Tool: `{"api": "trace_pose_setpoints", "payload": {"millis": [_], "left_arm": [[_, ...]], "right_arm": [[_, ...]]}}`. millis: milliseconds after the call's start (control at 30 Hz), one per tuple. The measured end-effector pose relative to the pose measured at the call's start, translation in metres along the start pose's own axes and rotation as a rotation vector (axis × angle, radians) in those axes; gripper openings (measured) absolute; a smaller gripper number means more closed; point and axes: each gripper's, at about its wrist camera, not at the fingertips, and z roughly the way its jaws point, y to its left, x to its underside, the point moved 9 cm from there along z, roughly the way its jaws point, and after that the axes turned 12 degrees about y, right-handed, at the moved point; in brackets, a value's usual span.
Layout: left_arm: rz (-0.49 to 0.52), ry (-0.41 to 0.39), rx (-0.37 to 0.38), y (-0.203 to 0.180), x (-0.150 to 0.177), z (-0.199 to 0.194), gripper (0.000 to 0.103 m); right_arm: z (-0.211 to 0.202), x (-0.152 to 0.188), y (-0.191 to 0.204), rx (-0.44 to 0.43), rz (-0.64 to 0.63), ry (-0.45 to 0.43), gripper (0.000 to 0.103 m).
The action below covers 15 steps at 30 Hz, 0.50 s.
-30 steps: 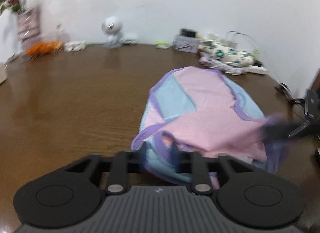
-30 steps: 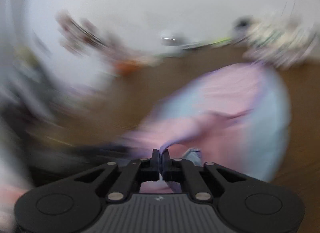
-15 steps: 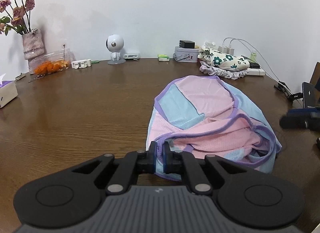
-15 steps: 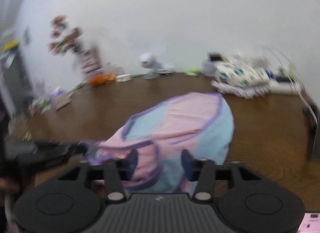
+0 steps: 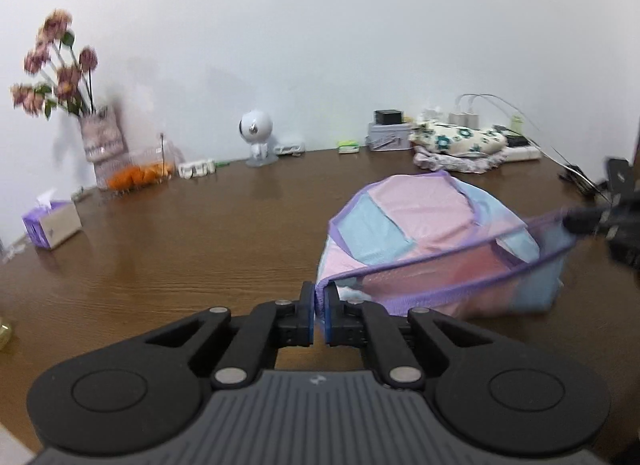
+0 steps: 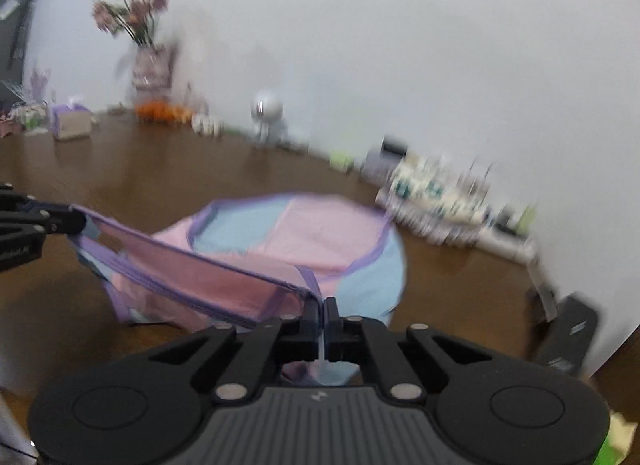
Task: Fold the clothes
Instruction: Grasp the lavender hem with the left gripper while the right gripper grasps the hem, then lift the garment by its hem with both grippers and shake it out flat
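Two grippers: the left gripper (image 5: 319, 297) and the right gripper (image 6: 323, 311). One pink, blue and purple garment (image 5: 420, 225) on one brown tabletop (image 5: 180, 233). One vase of flowers (image 5: 100, 137), one tissue box (image 5: 52, 225), one white round-headed figurine (image 5: 256, 133), one container of orange pieces (image 5: 140, 173), one pile of floral cloth (image 5: 460, 141).

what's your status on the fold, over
Left gripper and right gripper both shut on garment hem. Hem stretched taut above table. Nothing in the way.
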Motion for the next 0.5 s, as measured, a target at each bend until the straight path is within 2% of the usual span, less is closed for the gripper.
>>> {"api": "trace_pose_setpoints", "payload": {"millis": [100,167,200,267,333,433,467,500], "left_arm": [[0.079,0.005,-0.047,-0.020,0.017,-0.002,0.008],[0.116,0.023,-0.061,-0.030,0.025,0.002,0.013],[0.130,0.022,-0.057,-0.034,0.028,0.002,0.025],[0.182,0.025,-0.075,-0.039,0.032,0.004,0.038],[0.225,0.025,-0.100,-0.041,0.034,0.005,0.038],[0.238,0.065,-0.089,-0.039,0.039,0.008,0.037],[0.247,0.081,-0.082,-0.040,0.041,0.011,0.030],[0.257,0.099,-0.074,-0.041,0.043,0.013,0.015]], "right_arm": [[-0.027,0.024,0.008,-0.019,-0.026,-0.005,0.001],[-0.031,0.043,0.018,0.004,-0.063,0.005,0.001],[-0.033,0.048,0.018,0.016,-0.062,0.006,0.001],[-0.037,0.052,0.018,0.019,-0.042,0.002,0.001],[-0.043,0.050,0.015,0.014,-0.019,-0.009,0.001],[-0.046,0.048,0.016,0.016,-0.021,-0.019,0.001],[-0.046,0.048,0.017,0.016,-0.024,-0.021,0.001],[-0.046,0.048,0.017,0.016,-0.028,-0.022,0.001]]}}
